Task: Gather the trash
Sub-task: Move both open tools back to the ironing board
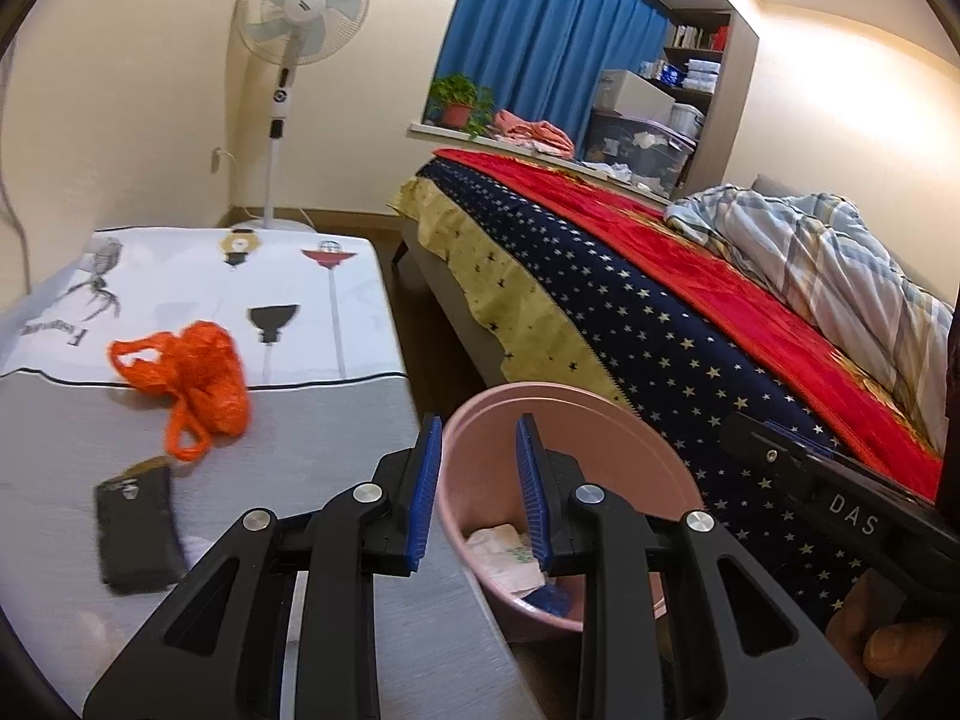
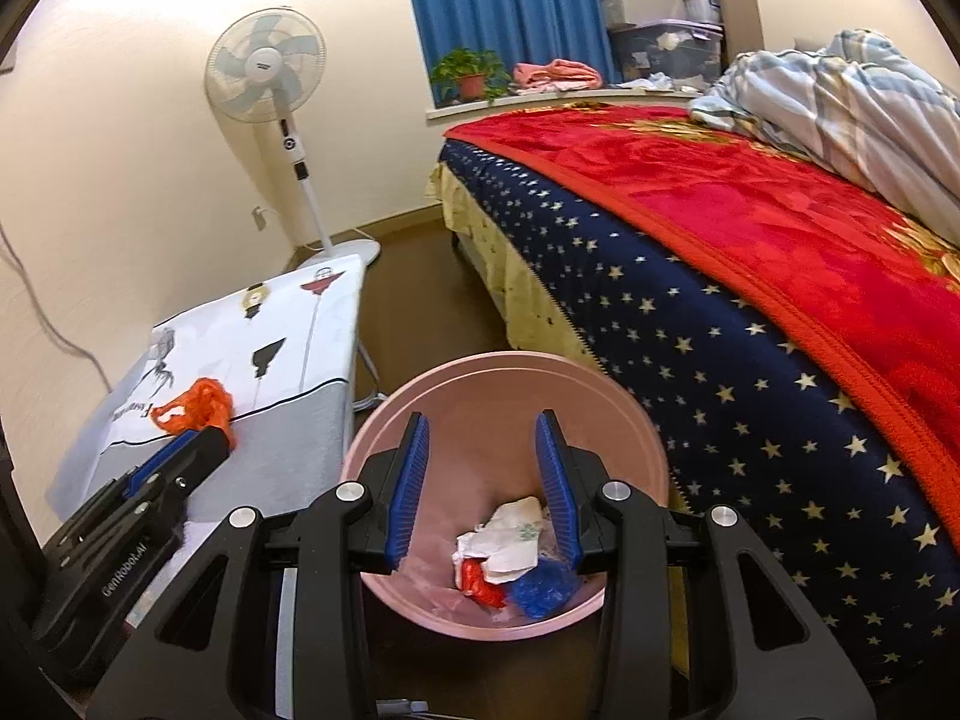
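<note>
A crumpled orange plastic bag [image 1: 192, 378] lies on the white and grey cloth-covered table [image 1: 336, 420]. A pink bin [image 2: 504, 402] stands on the floor between the table and the bed. It holds a white paper wad [image 2: 510, 540], a red scrap [image 2: 480, 582] and a blue scrap [image 2: 543, 591]. My right gripper [image 2: 485, 492] hangs open over the bin with nothing between its blue pads. My left gripper [image 1: 478, 480] is open and empty at the table's right edge, beside the bin [image 1: 576, 462]. In the right wrist view it [image 2: 201, 447] sits just short of the orange bag [image 2: 198, 405].
A black flat case [image 1: 138, 534] lies on the table near its front. A bed [image 1: 690, 324] with star-patterned and red covers runs along the right. A standing fan [image 1: 294, 12] is by the far wall. Brown floor [image 2: 414, 300] shows between table and bed.
</note>
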